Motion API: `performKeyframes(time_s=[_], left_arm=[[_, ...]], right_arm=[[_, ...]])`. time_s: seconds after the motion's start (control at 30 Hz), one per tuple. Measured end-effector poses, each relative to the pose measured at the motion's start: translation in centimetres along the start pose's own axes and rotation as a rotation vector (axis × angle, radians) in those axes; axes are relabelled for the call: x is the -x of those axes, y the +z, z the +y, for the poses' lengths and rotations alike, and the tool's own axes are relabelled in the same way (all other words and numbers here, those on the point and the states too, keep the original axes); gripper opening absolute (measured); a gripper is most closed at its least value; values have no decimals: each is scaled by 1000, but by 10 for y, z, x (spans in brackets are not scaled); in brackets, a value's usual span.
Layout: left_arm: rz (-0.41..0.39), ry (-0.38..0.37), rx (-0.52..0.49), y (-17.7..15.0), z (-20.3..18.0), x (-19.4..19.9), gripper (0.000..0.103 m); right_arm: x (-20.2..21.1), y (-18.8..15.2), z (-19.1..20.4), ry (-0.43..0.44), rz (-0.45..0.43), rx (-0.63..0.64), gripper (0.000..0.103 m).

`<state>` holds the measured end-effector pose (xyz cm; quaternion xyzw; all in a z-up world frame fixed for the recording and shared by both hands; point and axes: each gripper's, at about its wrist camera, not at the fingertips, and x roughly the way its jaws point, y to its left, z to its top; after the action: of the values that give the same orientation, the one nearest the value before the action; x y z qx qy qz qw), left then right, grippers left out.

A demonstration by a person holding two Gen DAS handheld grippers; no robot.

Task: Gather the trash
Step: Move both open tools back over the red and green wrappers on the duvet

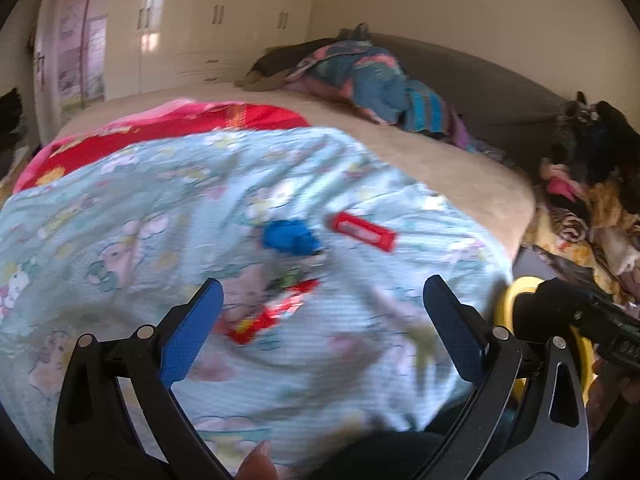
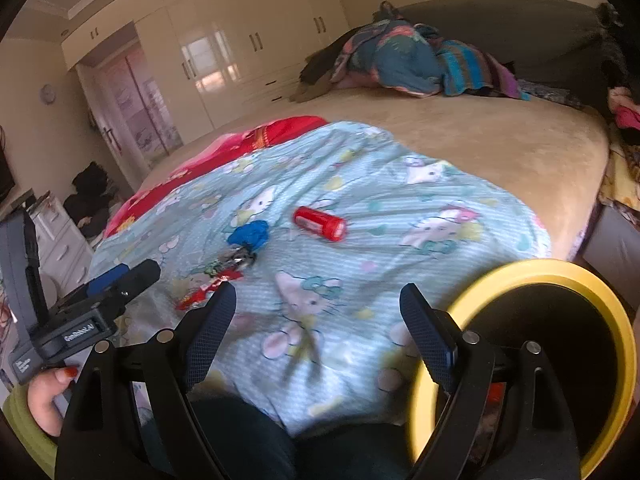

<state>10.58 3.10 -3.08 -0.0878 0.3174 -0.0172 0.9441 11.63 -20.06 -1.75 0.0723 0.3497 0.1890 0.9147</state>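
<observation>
Both grippers, left (image 1: 320,320) and right (image 2: 318,312), hang open and empty over the bed's near edge (image 2: 460,380). Approach step, apparently: the next move calls for closing on the red wrapper (image 2: 208,290) and carrying it to the bin (image 2: 600,300).

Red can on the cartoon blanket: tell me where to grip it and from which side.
Grip the red can across its round body at mid-length, coming from above. It lies on its side on the blanket, long axis running left-right, with clear fabric around it. The right gripper is open and empty.

One can (image 2: 319,222), two wrappers (image 2: 248,234), one bin (image 2: 560,276)
</observation>
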Motion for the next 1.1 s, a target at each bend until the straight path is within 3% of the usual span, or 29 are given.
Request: performKeyframes(time_s=[0.2, 0.4, 0.53, 0.7, 1.1], left_arm=[[48, 31, 42, -8, 36, -13, 92], [96, 0, 40, -18, 50, -27, 92], [122, -20, 31, -23, 51, -38, 83], [174, -57, 103, -35, 62, -54, 64], [178, -87, 147, -43, 70, -65, 55]], right_arm=[[-32, 13, 23, 23, 26, 19, 81], [-67, 22, 42, 22, 57, 43, 81], [-93, 28, 58, 17, 84, 79, 81], [-123, 33, 68, 29, 123, 83, 81], [-185, 36, 83, 46, 214, 33, 79]])
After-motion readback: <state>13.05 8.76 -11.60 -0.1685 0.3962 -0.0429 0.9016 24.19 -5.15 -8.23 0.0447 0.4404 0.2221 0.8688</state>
